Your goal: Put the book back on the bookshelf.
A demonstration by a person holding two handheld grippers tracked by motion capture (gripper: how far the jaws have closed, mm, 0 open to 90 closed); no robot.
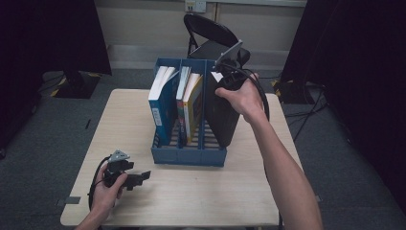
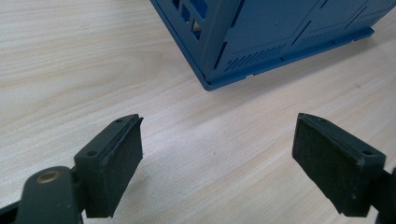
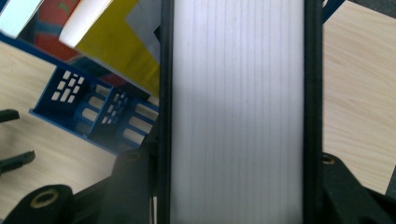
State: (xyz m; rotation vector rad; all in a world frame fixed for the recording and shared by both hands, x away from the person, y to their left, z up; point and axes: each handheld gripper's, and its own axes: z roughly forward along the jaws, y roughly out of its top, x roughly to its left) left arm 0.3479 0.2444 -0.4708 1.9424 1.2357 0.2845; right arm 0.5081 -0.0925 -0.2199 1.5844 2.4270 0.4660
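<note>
The right gripper [image 1: 229, 81] is clamping its fingers [image 3: 161, 116] on the thick black book [image 1: 225, 117], which is standing tilted in the rightmost compartment of the blue file rack [image 1: 189, 155] at the tabletop's [image 1: 201, 196] centre. At seven o'clock from the rack, the left gripper [image 1: 136, 178] is resting low over the tabletop, fingers [image 2: 112, 163] spread wide and gripping nothing.

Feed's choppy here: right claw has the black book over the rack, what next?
Probably lower the black book straight down into the blue rack's right slot. The right claw grips its top edge, its lower end sits tilted in that slot, and the other books fill the neighbouring slots.
</note>
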